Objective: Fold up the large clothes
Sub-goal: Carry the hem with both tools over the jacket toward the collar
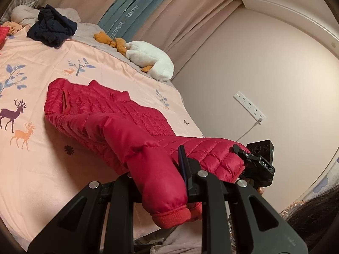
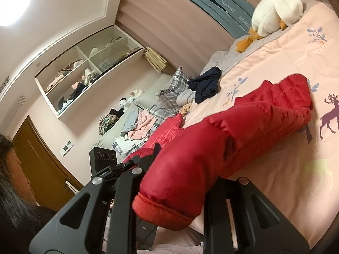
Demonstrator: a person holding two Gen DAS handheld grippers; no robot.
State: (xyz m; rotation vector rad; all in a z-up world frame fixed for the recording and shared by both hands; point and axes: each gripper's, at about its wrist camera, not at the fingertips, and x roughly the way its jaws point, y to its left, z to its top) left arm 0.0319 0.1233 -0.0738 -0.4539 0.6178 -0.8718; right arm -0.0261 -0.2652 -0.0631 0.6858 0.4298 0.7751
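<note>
Clamped in the left gripper (image 1: 161, 180), one ribbed cuff of a red down jacket (image 1: 110, 114); the right gripper (image 2: 180, 182) pinches the other. Beyond them its body sprawls unfolded across the deer-print bedspread (image 1: 42, 158) — folding barely begun.

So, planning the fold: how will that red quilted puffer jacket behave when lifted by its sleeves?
The red quilted puffer jacket likely hangs floppy: its sleeves droop over each claw. Its shiny shell looks slippery. The puffy quilting suggests it is light and springs back.
</note>
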